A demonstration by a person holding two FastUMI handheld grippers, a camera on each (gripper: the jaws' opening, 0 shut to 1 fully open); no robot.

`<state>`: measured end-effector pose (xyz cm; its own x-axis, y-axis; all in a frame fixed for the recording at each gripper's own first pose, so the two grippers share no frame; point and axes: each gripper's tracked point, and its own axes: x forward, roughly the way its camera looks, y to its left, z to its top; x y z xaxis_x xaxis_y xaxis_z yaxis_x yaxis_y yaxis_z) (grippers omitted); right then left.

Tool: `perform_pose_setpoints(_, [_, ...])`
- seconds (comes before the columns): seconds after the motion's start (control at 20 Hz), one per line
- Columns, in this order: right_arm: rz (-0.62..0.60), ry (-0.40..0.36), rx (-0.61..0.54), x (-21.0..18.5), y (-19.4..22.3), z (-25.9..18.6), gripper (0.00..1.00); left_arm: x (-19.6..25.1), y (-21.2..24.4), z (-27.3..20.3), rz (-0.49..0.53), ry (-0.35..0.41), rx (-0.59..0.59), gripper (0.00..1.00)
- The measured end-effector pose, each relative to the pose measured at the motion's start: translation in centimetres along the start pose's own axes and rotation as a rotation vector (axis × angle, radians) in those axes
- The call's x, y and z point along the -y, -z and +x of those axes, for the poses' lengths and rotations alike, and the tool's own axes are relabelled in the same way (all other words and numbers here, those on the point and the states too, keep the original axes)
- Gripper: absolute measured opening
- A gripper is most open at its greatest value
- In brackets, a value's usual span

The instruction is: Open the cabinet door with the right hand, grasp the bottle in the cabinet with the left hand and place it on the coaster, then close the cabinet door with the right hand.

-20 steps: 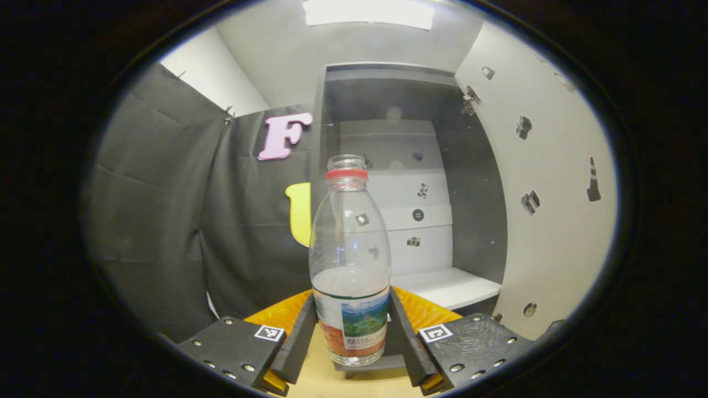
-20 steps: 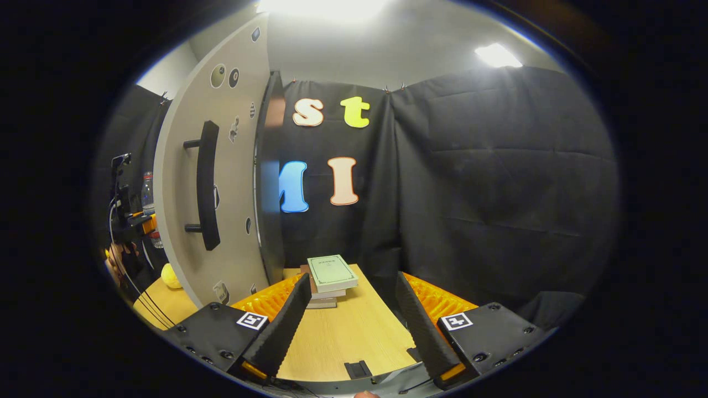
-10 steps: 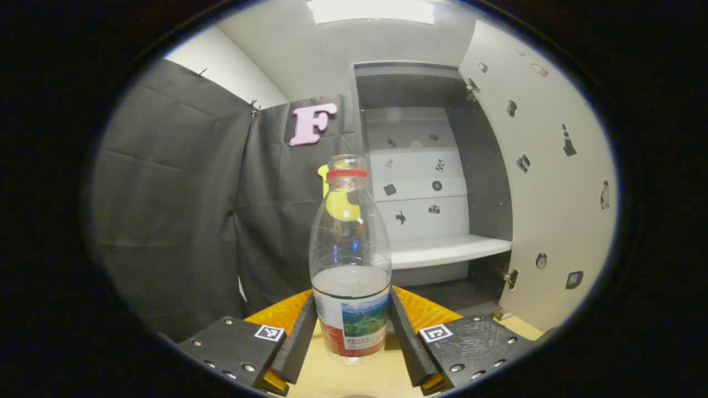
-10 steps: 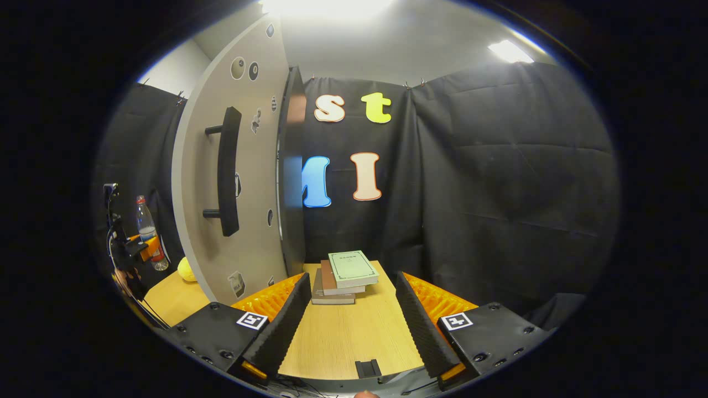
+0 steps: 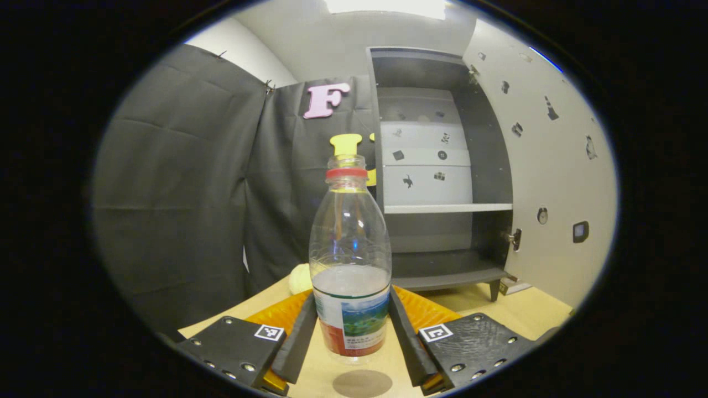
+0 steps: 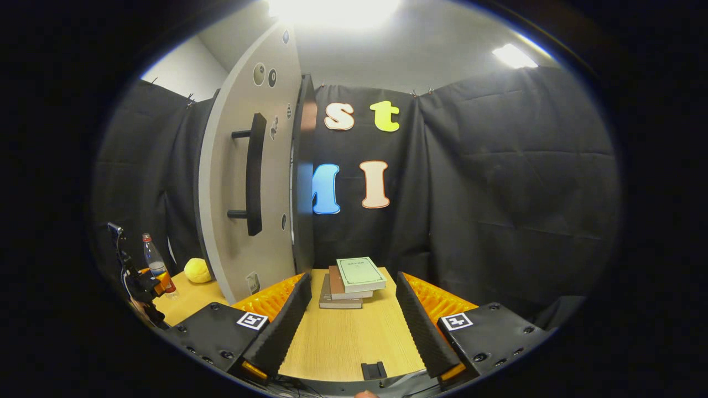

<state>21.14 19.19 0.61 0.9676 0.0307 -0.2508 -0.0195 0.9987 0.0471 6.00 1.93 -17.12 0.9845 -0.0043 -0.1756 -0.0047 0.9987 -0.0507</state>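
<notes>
Wooden tabletop (image 5: 265, 301), brown coaster (image 5: 362, 382) cut off below. Left gripper (image 5: 352, 337) jaws clamped on water bottle (image 5: 349, 260); right gripper (image 6: 349, 326) jaws wide, holding nothing.

Layout around the open cabinet

In the left gripper view, the clear plastic bottle with a red collar (image 5: 349, 260) is standing upright between the left gripper (image 5: 352, 345) fingers, in front of the grey cabinet (image 5: 442, 166), and the round grey coaster (image 5: 362, 383) is lying on the wooden table (image 5: 525, 315) just below the bottle's base. The white cabinet door (image 5: 547, 177) is standing open to the cabinet's right. In the right gripper view, a stack of books (image 6: 351, 281) is lying on the table right of the door, beyond the right gripper (image 6: 349, 326), and a yellow ball (image 6: 197, 270) is sitting left of the door.
</notes>
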Motion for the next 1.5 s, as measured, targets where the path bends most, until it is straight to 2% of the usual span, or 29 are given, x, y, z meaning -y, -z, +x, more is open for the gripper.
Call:
perform_pose_setpoints(0.15, [-0.001,-0.004,-0.029,-0.2,1.3,-0.2,0.98,0.3,2.5,-0.6,-0.022,0.018,-0.012,0.71])
perform_pose_setpoints(0.2, [-0.005,-0.005,-0.037,-0.2,1.6,-0.2,0.97,0.3,3.3,-0.7,-0.018,0.018,-0.019,0.73])
perform_pose_setpoints(0.45, [-0.029,-0.008,-0.055,-0.4,2.7,-0.5,0.98,0.9,7.0,-1.1,0.001,0.032,-0.054,0.72])
perform_pose_setpoints(0.65, [-0.044,-0.011,-0.066,-0.6,3.1,-0.5,0.98,0.7,9.6,-1.1,-0.01,0.012,-0.081,0.71])
perform_pose_setpoints(0.9, [-0.066,-0.019,-0.071,-1.1,3.3,-0.3,0.98,0.9,11.5,-0.9,0.015,0.001,-0.1,0.73])
perform_pose_setpoints(0.95, [-0.065,-0.022,-0.076,-1.2,3.5,-0.2,0.98,0.9,11.6,-1.1,0.029,0.0,-0.098,0.71])
perform_pose_setpoints(1.0, [-0.064,-0.025,-0.082,-1.3,3.7,-0.1,0.98,1.0,11.7,-1.0,0.034,0.001,-0.099,0.73])
perform_pose_setpoints(1.15, [-0.057,-0.027,-0.088,-1.5,3.8,0.0,0.98,1.1,13.0,-0.8,0.016,-0.005,-0.125,0.71])
perform_pose_setpoints(1.4, [-0.062,-0.029,-0.095,-1.5,4.0,0.1,0.98,1.1,14.3,-1.2,-0.003,-0.021,-0.147,0.74])
perform_pose_setpoints(1.45, [-0.061,-0.031,-0.096,-1.5,4.0,0.2,0.98,1.2,14.3,-1.3,0.003,-0.019,-0.143,0.78])
perform_pose_setpoints(1.5, [-0.063,-0.032,-0.097,-1.5,4.1,0.2,0.98,1.3,14.4,-1.4,0.009,-0.018,-0.145,0.75])
